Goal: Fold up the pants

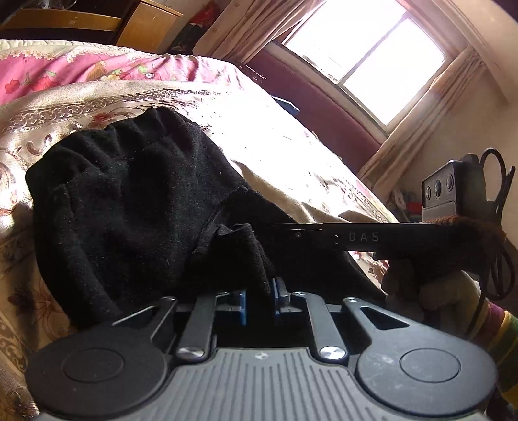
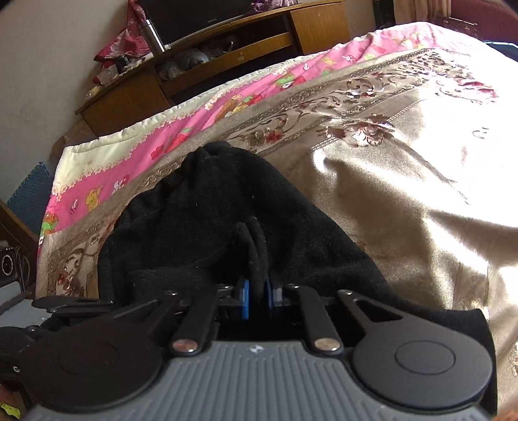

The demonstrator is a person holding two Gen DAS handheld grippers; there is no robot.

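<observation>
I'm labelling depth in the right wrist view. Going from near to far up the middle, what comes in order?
Right claw shut on a fold of the black pants → beige patterned bedspread → pink cartoon quilt → wooden cabinet.

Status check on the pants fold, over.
Left claw shut on black pants. Right claw shut on them too. Pants bunched on the gold bedspread. Nothing in the way.
</observation>
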